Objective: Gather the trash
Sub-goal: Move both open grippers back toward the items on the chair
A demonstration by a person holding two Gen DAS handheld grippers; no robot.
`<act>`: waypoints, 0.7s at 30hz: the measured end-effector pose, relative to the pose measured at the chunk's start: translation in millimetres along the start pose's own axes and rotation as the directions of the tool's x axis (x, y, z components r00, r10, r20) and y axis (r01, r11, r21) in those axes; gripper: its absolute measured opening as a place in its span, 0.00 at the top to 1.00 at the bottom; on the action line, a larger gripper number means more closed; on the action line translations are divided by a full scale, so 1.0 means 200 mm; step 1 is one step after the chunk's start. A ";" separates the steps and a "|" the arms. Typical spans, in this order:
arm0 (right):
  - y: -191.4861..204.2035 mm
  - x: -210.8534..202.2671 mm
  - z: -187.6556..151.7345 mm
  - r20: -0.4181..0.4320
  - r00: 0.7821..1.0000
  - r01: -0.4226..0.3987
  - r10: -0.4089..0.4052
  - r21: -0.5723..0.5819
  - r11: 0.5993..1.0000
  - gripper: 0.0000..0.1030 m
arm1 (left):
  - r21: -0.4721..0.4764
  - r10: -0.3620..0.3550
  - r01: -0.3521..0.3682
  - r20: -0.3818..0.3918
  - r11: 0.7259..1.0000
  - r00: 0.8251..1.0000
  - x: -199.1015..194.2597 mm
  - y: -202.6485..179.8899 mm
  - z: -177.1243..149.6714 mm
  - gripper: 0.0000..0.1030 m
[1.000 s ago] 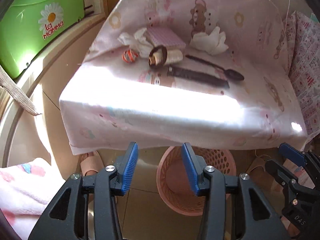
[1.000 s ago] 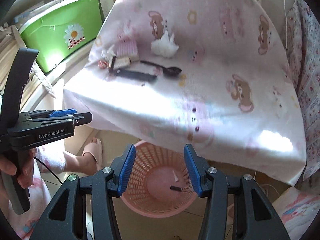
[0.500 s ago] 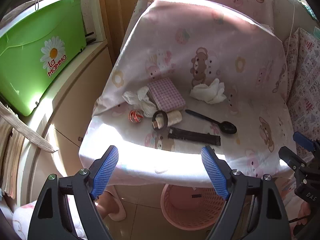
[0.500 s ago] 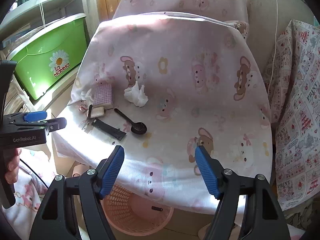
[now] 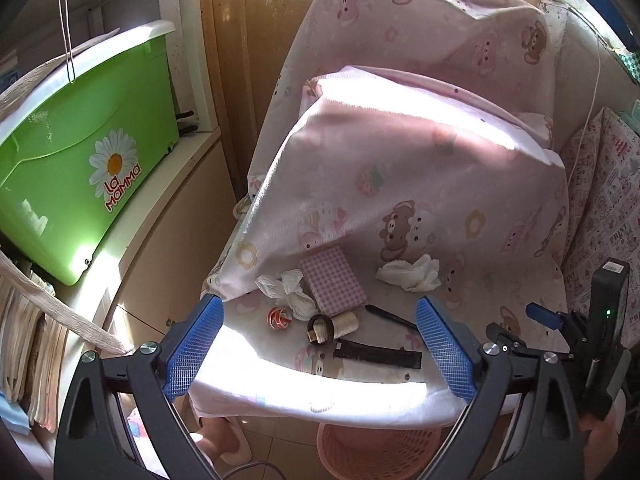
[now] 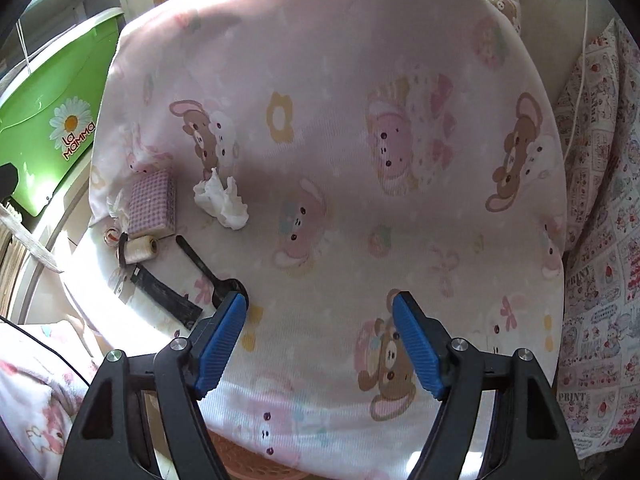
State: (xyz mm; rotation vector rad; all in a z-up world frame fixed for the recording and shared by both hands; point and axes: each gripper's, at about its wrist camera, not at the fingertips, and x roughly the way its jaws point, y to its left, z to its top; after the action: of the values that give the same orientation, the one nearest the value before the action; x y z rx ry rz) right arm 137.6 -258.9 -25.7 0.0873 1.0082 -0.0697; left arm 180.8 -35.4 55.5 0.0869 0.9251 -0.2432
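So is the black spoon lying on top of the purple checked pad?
No, the black spoon lies flat on the cloth, apart from the purple checked pad.

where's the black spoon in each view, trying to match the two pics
Left wrist view: the black spoon lies low and right of centre; only its handle shows, the bowl hidden behind the left gripper's right finger.
Right wrist view: the black spoon lies lower left, its bowl by the right gripper's left fingertip.
Shared landmark: the pink checked box.
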 end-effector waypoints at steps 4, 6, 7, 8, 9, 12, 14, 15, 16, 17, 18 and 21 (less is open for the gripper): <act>0.00 0.06 0.04 0.005 1.000 0.012 -0.012 0.000 1.000 0.25 | 0.027 0.022 -0.022 0.012 0.999 1.000 0.06 0.00 0.02 0.07; 0.00 0.08 0.05 -0.004 1.000 0.003 -0.003 0.000 1.000 0.25 | 0.050 0.026 -0.027 0.023 0.998 0.999 0.07 -0.02 0.02 0.07; -0.01 0.10 0.05 -0.006 1.000 0.005 -0.005 -0.002 1.000 0.25 | 0.063 0.023 -0.025 0.025 0.998 0.999 0.08 -0.03 0.02 0.07; -0.01 0.11 0.05 -0.008 1.000 0.012 -0.012 -0.005 1.000 0.25 | 0.071 0.023 -0.025 0.024 0.997 0.999 0.09 -0.03 0.03 0.07; 0.00 0.12 0.05 -0.010 1.000 0.015 -0.015 -0.010 1.000 0.25 | 0.074 0.023 -0.025 0.027 0.997 0.999 0.10 -0.03 0.03 0.07; 0.02 0.16 0.06 -0.026 1.000 0.013 -0.014 -0.037 0.999 0.25 | 0.037 0.059 -0.059 0.014 0.998 0.998 0.15 0.02 0.02 0.07; 0.04 0.18 0.06 -0.034 0.999 -0.003 0.001 -0.053 0.999 0.25 | 0.025 0.058 -0.059 0.017 0.998 0.998 0.15 0.05 0.01 0.09; 0.06 0.19 0.06 -0.037 0.999 -0.012 0.009 -0.062 0.998 0.25 | 0.028 0.068 -0.069 0.031 0.997 0.997 0.14 0.05 0.01 0.09; 0.07 0.20 0.07 -0.040 0.999 -0.016 0.013 -0.071 0.997 0.25 | 0.042 0.093 -0.095 0.045 0.995 0.995 0.14 0.05 0.01 0.09; 0.08 0.21 0.07 -0.041 0.999 -0.017 0.014 -0.082 0.997 0.25 | 0.052 0.110 -0.113 0.052 0.992 0.993 0.15 0.04 0.01 0.09; 0.10 0.22 0.07 -0.041 0.999 -0.020 0.016 -0.094 0.995 0.25 | 0.055 0.114 -0.117 0.049 0.992 0.992 0.16 0.04 0.01 0.09; 0.14 0.25 0.09 -0.046 0.999 -0.018 0.012 -0.128 0.992 0.25 | 0.040 0.062 -0.063 0.007 0.997 0.998 0.19 0.05 0.01 0.09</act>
State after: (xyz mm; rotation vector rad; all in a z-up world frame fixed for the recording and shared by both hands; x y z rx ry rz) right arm 181.4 -233.1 -57.4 -0.0211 1.0550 0.0112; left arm 206.2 -32.5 25.5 0.1522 0.9102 -0.2041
